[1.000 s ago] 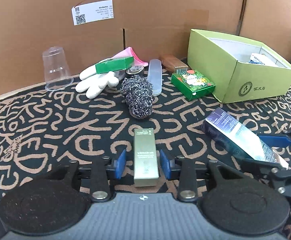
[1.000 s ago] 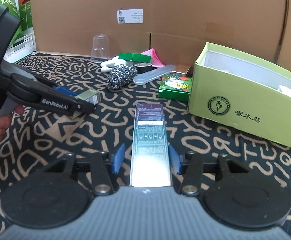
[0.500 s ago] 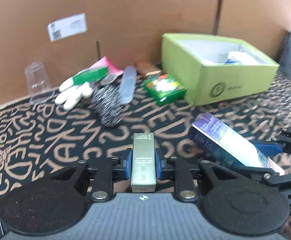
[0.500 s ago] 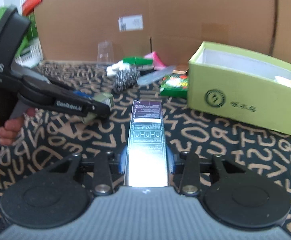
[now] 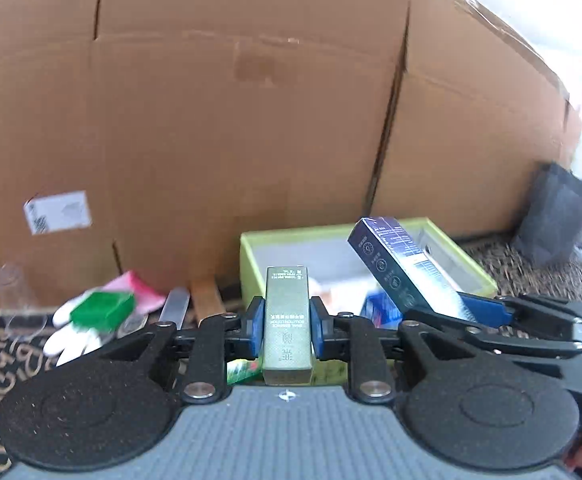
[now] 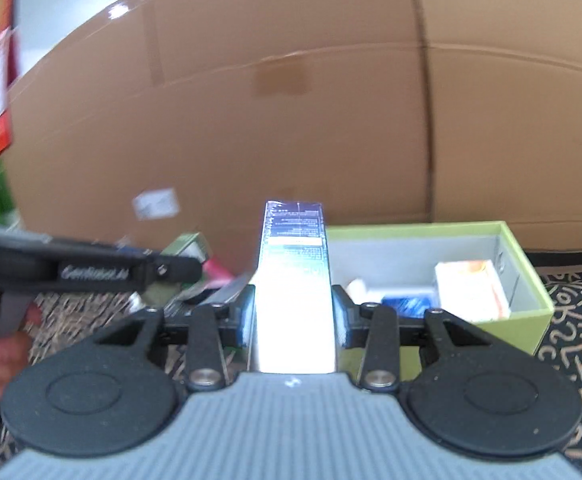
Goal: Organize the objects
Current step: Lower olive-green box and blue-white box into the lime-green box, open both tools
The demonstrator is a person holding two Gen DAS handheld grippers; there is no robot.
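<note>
Two sets of tongs are up in the air, and each one grips one box. The left tongs (image 5: 287, 326) squeeze a small gold-green box (image 5: 287, 312) from both sides. The right tongs (image 6: 293, 320) squeeze a long dark blue box (image 6: 294, 280) the same way. Each box points its long side straight ahead, away from the tongs that hold it.

One big green box (image 6: 531, 312) with no lid sits on the bench (image 6: 571, 320), just ahead of both tongs and lower down. In the left view the dark blue box (image 5: 403, 272) leans over the green box's (image 5: 247, 264) open top, so the right tongs look nearer to it. It seems the blue one could go in first, and the gold-green one after it.

Inside the green box are at least three things: one white and orange pack (image 6: 467, 288), one blue pack (image 6: 405, 304) and one small white thing (image 6: 357, 286).

Off to the left, still on the bench, lie one clear cup (image 5: 15, 296), one white glove (image 5: 71, 336), one little green box (image 5: 103, 308), one pink thing (image 5: 131, 284), one long clear case (image 5: 175, 308) and one brown box (image 5: 207, 296). These are blurry.
</note>
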